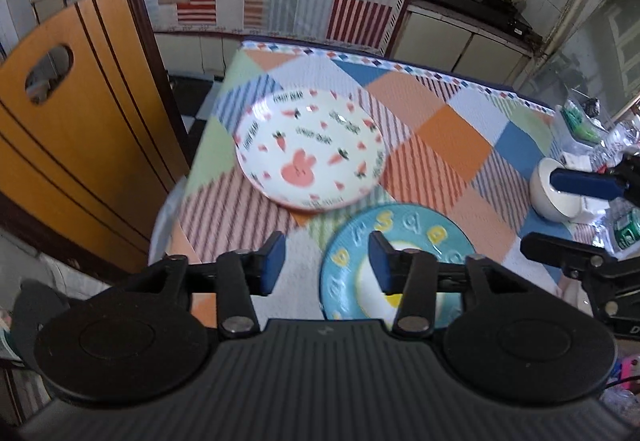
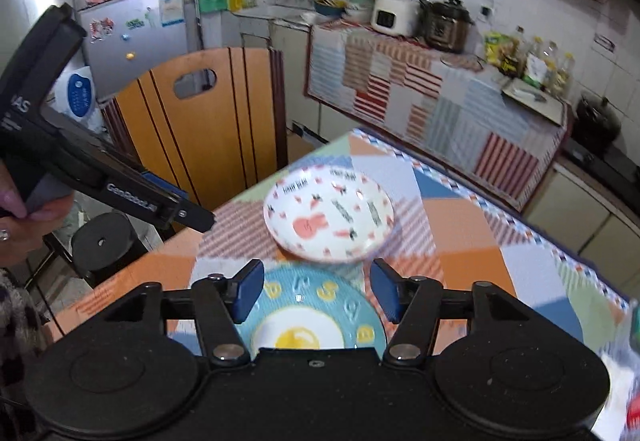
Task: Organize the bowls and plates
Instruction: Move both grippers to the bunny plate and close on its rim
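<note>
Left wrist view gives me two plates on the patchwork table [image 1: 452,129]: a white bunny plate [image 1: 310,155] toward the far left and a blue plate [image 1: 396,265] just near of it, their rims close or slightly overlapping; I cannot tell which. A white bowl [image 1: 554,193] sits well apart at the right edge among clutter. I judge all three to be glazed ceramic: stiff, fairly heavy, slick and quick to chip, so I would pinch each at the rim, one finger inside and one under the lip, and lift level. The cloth may help by keeping the plates from sliding as I nudge under an edge. My left gripper [image 1: 328,261] hovers above the near table with jaws wide apart, holding nothing, its right finger over the blue plate's left rim; contact is unclear. My right gripper [image 2: 316,291] hangs over the blue plate [image 2: 300,317], also spread wide and empty, with the bunny plate [image 2: 328,217] just beyond its tips. Motion blur softens both views, so I treat the gaps as uncertain.
</note>
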The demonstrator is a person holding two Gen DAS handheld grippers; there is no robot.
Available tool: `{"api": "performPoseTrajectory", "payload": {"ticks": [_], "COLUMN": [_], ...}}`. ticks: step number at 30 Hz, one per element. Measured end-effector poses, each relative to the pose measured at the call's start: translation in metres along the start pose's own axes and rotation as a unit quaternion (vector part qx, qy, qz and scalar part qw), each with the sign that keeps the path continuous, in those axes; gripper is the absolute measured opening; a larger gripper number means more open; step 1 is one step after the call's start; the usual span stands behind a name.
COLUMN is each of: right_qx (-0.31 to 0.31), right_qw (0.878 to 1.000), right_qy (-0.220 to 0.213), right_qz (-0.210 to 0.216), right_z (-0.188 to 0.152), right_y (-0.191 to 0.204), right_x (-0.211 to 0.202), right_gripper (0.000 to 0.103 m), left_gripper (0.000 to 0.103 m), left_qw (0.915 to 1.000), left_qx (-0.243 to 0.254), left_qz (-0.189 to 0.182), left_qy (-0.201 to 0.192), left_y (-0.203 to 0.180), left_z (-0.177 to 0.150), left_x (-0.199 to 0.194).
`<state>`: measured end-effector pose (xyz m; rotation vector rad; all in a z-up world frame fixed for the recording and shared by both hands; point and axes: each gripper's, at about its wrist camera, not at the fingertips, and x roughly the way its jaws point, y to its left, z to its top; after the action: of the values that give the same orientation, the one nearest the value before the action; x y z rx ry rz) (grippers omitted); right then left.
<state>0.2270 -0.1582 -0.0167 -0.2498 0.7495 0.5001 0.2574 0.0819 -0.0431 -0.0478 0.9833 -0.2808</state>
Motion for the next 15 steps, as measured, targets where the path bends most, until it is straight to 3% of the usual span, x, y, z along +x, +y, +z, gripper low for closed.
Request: {"api": "performPoseTrajectory", "payload": {"ticks": [3, 7, 11, 15], "right_qx": [-0.005, 0.006, 0.044, 0.086], "right_qw": [1.000, 0.997, 0.996, 0.994], "right_qy": [-0.024, -0.075, -0.070, -0.044], "right_qz": [0.015, 0.018, 0.046, 0.060], "right_z": [0.012, 0.019, 0.025, 0.023], "right_y": [-0.008, -0.023, -0.044, -0.062], "right_x": [0.012, 0.029, 0.059, 0.096], "right_gripper": [0.073, 0.075, 0.075, 0.075], "left_gripper": [0.048, 0.049, 0.049, 0.049], "left_qw": [0.9998, 0.9998, 0.9995, 0.9996], "left_qx": [0.012, 0.011, 0.015, -0.002], "left_qz": [0.011, 0.012, 0.026, -0.003], "left_qy": [-0.007, -0.008, -0.002, 0.028], "left_y": [0.007, 0.022, 0.032, 0.046], "left_z": [0.010, 0.018, 0.020, 0.020], "left_x": [0.008, 0.039, 0.076, 0.111]}}
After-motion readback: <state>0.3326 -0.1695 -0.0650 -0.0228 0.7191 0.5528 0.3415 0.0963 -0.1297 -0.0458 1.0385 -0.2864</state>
